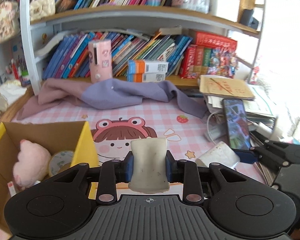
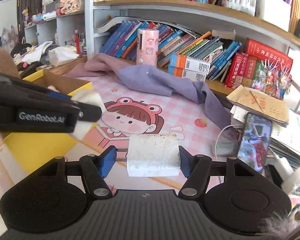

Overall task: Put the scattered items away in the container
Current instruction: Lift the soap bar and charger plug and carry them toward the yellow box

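Note:
My left gripper point(image 1: 149, 165) is shut on a squashed off-white paper cup point(image 1: 149, 164), held just right of the yellow cardboard box point(image 1: 86, 140). The box holds a pink plush point(image 1: 30, 164) and a tape roll point(image 1: 60, 160). In the right wrist view the left gripper point(image 2: 84, 108) with its cup point(image 2: 90, 98) hovers at the box's edge point(image 2: 40, 146). A white cup lies on its side between the jaws of my right gripper point(image 2: 148, 160): the right pad touches the cup point(image 2: 153, 155), the left pad stands apart. The same cup shows in the left wrist view point(image 1: 220, 156), with the right gripper point(image 1: 248, 156) beside it.
A pink cartoon mat point(image 2: 160, 110) covers the desk. A purple and pink cloth point(image 1: 120, 94) lies at the back. A phone point(image 2: 254, 140), a white cable point(image 2: 220, 140) and stacked papers point(image 1: 230, 90) crowd the right side. Bookshelves stand behind, with a pink cylinder point(image 1: 100, 60).

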Demonstrator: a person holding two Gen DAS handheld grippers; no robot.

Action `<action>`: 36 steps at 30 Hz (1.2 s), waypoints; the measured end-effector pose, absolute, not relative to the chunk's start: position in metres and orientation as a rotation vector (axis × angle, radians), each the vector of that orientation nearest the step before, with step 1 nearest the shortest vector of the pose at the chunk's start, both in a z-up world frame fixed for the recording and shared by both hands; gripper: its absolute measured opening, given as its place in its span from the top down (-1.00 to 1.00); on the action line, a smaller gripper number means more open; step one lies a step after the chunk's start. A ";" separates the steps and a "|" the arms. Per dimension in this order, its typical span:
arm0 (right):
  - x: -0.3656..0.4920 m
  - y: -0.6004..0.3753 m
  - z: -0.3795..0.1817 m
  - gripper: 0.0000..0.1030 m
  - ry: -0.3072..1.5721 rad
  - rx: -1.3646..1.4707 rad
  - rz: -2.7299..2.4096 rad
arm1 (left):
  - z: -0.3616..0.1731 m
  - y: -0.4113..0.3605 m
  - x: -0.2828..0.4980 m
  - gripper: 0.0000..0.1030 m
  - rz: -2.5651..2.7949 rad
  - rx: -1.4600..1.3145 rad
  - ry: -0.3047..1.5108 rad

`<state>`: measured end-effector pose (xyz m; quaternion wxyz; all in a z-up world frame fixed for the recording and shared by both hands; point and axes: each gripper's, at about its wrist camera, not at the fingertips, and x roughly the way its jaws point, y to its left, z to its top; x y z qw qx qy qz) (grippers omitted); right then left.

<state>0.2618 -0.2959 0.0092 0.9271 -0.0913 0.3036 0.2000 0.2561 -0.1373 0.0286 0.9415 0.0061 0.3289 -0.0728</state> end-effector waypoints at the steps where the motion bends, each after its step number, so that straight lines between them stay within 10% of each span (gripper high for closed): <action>1: 0.255 -0.294 0.011 -0.21 0.623 -0.189 0.407 | 0.031 -0.136 0.249 0.44 -0.160 0.025 0.661; 36: 0.052 -0.179 0.021 -0.21 0.704 -0.120 0.329 | 0.020 -0.009 0.046 0.45 -0.283 0.067 0.687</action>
